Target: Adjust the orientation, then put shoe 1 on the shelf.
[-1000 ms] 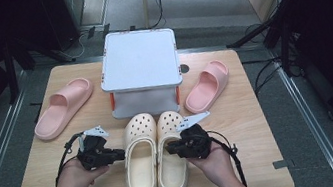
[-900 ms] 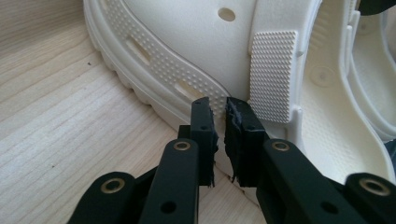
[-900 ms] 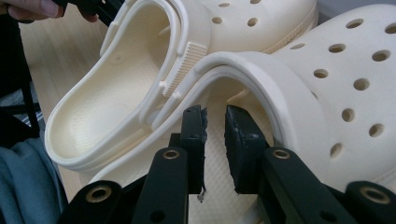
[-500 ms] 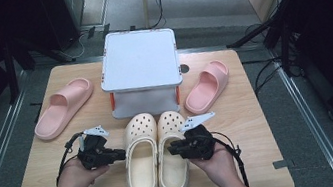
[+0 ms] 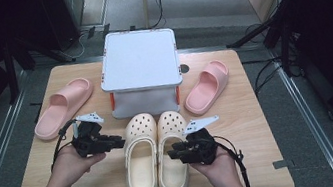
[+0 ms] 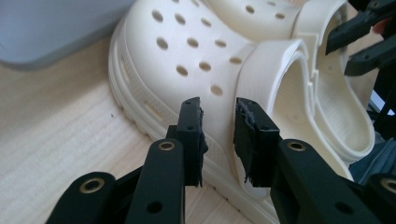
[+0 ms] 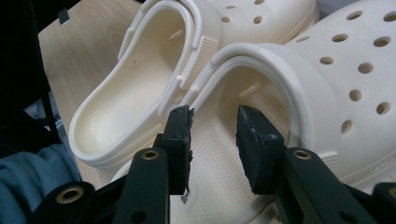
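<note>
Two cream clogs with holes lie side by side at the table's front middle, the left clog (image 5: 140, 163) and the right clog (image 5: 173, 145). My left gripper (image 5: 117, 143) points at the left clog's outer side; its jaws stand open a little, close to the sidewall and strap (image 6: 261, 70) of this clog (image 6: 187, 51). My right gripper (image 5: 172, 151) hovers over the right clog's foot opening. It is open, with the insole (image 7: 219, 140) showing between its jaws and the other clog (image 7: 135, 93) just beyond.
A white lidded box (image 5: 139, 60) stands behind the clogs. One pink slide (image 5: 63, 107) lies at the left and another (image 5: 207, 86) at the right. The wooden table (image 5: 266, 158) has bare room at both front corners.
My left gripper has edged a little farther up the table beside the left clog. The right gripper and both clogs have hardly moved.
</note>
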### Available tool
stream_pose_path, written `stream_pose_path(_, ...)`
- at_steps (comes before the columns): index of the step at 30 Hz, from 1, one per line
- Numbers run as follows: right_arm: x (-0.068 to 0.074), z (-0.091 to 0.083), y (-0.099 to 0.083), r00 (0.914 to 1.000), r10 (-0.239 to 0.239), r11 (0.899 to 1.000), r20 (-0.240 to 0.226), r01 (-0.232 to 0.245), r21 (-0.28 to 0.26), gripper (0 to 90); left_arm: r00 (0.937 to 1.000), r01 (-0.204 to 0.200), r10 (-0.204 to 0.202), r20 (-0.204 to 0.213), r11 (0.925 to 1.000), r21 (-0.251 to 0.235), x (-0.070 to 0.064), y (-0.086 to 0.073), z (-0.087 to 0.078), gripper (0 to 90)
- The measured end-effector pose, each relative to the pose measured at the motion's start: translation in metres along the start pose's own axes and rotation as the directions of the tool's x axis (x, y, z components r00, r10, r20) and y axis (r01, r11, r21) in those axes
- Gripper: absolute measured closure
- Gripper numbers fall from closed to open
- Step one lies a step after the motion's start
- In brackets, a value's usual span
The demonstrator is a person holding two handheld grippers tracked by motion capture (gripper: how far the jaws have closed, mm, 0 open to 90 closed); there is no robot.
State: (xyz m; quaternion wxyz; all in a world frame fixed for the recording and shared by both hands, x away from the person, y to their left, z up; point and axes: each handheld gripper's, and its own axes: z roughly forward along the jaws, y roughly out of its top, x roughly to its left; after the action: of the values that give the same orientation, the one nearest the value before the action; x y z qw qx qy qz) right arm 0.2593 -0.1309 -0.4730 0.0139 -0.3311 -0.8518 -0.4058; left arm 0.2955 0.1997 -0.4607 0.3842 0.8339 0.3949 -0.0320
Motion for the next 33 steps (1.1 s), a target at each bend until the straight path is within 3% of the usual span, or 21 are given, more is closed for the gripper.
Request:
stream_pose_path(13,0.007,-0.004,-0.008,0.9985,0.045,0.998,0.030,-0.044,-0.039,54.5,0.9998,-0.021,0.022,0.002,0.9992,-0.035,0.009,0.041,-0.027,75.0)
stream_pose_path(24,0.012,-0.004,-0.011,0.9954,0.079,0.996,0.053,-0.076,-0.050,50.8,0.9969,-0.078,0.078,-0.001,0.9951,-0.060,0.010,0.084,-0.046,78.3)
stream_pose_path(30,0.015,-0.002,-0.010,0.9908,0.123,0.990,0.056,-0.119,-0.079,44.7,0.9979,-0.060,0.061,0.019,0.9967,-0.054,0.025,0.107,-0.046,84.1)
stream_pose_path(33,0.017,0.001,-0.010,0.9903,0.124,0.989,0.063,-0.119,-0.083,43.5,0.9984,-0.056,0.057,0.005,0.9961,-0.067,0.032,0.113,-0.049,85.6)
